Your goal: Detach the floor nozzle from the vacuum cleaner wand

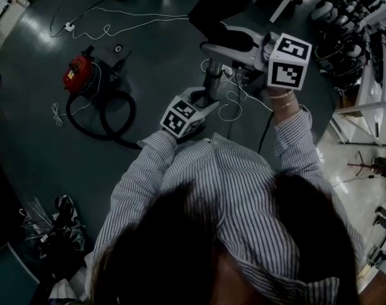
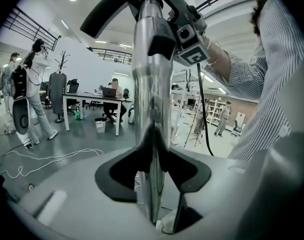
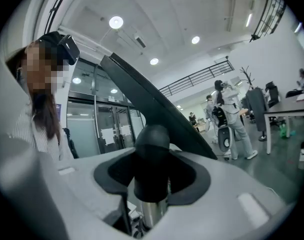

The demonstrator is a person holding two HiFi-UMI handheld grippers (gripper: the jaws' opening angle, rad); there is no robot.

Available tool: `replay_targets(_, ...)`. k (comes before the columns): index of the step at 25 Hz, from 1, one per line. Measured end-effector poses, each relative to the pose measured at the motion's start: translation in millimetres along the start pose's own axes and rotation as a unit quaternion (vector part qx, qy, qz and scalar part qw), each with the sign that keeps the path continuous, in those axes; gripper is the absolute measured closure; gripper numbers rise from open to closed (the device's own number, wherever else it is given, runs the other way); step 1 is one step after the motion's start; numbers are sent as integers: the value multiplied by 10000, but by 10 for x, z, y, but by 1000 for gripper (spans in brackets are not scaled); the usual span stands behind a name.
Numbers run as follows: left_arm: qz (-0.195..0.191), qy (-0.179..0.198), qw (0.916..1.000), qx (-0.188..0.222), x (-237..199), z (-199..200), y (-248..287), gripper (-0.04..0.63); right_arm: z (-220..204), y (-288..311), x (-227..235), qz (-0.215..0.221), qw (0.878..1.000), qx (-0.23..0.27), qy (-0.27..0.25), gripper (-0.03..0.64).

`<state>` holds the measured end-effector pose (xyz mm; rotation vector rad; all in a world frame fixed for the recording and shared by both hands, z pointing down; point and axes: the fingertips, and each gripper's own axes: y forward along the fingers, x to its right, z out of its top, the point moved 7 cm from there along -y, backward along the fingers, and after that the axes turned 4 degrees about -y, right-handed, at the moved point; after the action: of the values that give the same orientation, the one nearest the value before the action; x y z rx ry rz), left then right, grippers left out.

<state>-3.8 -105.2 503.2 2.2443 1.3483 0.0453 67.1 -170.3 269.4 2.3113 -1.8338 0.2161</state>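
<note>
The chrome wand (image 2: 151, 99) stands upright between the jaws of my left gripper (image 2: 152, 170), which is shut on it. At the wand's top is the black floor nozzle (image 1: 222, 13), raised in the air. Its round black neck (image 3: 152, 156) sits between the jaws of my right gripper (image 3: 152, 176), which is shut on it, with chrome tube (image 3: 154, 213) showing just below. In the head view my left gripper (image 1: 207, 99) holds the wand (image 1: 212, 80) low and my right gripper (image 1: 242, 54) is above it. The nozzle's flat sole (image 3: 151, 101) slants across the right gripper view.
A red canister vacuum (image 1: 77, 72) with its looped black hose (image 1: 110, 121) lies on the dark floor to the left. White cables (image 1: 110, 19) trail across the floor. Racks (image 1: 348, 40) stand at the right. People (image 2: 27, 96) and a desk (image 2: 92, 101) are further off.
</note>
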Motion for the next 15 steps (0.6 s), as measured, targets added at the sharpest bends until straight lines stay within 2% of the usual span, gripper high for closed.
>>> replay_targets(4, 110, -23, 9998, -149, -9, -8, 51, 417, -18, -30, 4, -653, 9977, 158, 68, 442)
replay_targets(9, 135, -75, 9998, -101, 20, -6, 68, 417, -48, -62, -17, -1460, 9889, 271, 87, 442)
replay_targets(11, 84, -86, 9999, -76, 24, -25, 47, 417, -66, -48, -20, -1455, 9890, 261, 97, 442)
replay_targets(15, 14, -90, 9999, 99, 30, 27, 6, 417, 2, -46, -17, -985, 9949, 195, 135, 441)
